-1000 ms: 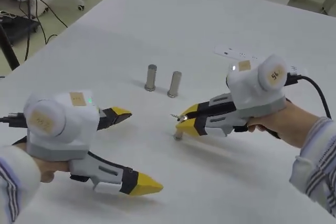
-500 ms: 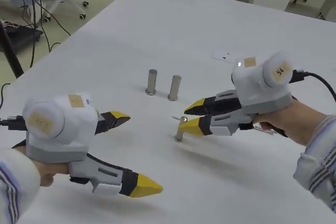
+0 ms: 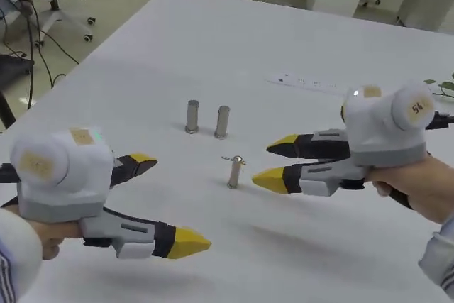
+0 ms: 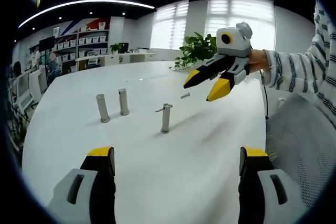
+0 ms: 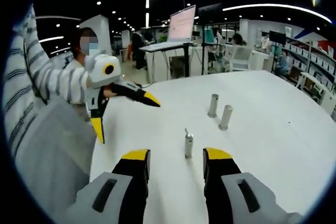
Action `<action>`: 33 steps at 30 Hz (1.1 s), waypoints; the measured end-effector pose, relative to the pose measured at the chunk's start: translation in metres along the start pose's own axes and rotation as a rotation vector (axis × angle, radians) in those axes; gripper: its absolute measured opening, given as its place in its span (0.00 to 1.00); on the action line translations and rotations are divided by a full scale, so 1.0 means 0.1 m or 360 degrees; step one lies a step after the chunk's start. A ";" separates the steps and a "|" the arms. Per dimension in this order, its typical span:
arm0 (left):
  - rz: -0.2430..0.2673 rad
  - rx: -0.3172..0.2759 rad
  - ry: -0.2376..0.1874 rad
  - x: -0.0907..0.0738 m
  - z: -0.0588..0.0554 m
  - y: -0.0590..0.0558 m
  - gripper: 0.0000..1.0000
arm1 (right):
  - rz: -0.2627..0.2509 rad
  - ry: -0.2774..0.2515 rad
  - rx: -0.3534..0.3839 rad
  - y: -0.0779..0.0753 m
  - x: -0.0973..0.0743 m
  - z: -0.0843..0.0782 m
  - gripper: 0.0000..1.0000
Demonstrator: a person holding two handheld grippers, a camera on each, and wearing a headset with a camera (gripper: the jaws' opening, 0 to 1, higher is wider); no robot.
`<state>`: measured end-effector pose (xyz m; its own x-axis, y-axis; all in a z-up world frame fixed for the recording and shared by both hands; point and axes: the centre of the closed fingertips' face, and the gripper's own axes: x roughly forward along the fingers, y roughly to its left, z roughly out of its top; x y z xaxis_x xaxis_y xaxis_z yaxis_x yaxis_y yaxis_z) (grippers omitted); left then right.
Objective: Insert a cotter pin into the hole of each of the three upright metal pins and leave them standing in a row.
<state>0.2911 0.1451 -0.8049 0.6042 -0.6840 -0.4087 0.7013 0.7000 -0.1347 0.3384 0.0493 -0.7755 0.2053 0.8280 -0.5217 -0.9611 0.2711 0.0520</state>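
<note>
Three upright metal pins stand on the white table. Two bare pins (image 3: pixel 192 116) (image 3: pixel 222 121) stand side by side at the back. The nearer pin (image 3: pixel 234 172) has a cotter pin through its top, sticking out to the left. My right gripper (image 3: pixel 273 162) is open with nothing in it, its tips a short way right of that pin. In the right gripper view the pin (image 5: pixel 188 143) stands just beyond my open right gripper (image 5: pixel 176 156). My left gripper (image 3: pixel 167 201) is wide open and holds nothing, at the near left. In the left gripper view the pins (image 4: pixel 166 118) (image 4: pixel 124 102) (image 4: pixel 102 108) lie ahead.
A white power strip (image 3: pixel 305 81) lies on the table (image 3: pixel 213 40) behind the right gripper. A small grey piece (image 4: pixel 185 96) lies on the table beyond the pins. Office chairs and cables are on the floor to the left of the table.
My right gripper has opened and drawn back to the right, away from the near pin, and the cotter pin stays in that pin. The head camera has also shifted.
</note>
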 end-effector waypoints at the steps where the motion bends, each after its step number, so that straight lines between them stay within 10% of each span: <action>1: 0.0003 -0.0002 -0.0001 -0.02 0.01 0.00 0.99 | -0.0032 -0.0010 0.0027 -0.01 -0.03 -0.03 0.44; 16: -0.0032 -0.0060 0.0002 -0.16 0.05 -0.04 0.99 | -0.0330 -0.0039 0.0283 -0.01 -0.62 -0.45 0.65; 33: -0.0029 -0.0115 0.0038 -0.16 0.08 -0.07 0.99 | -0.0423 -0.0144 0.0503 0.13 -0.91 -0.64 0.85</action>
<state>0.2795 0.1493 -0.7907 0.5816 -0.6924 -0.4270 0.6827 0.7008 -0.2066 0.2949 -0.0540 -0.7822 0.4673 0.7449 -0.4762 -0.7715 0.6066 0.1919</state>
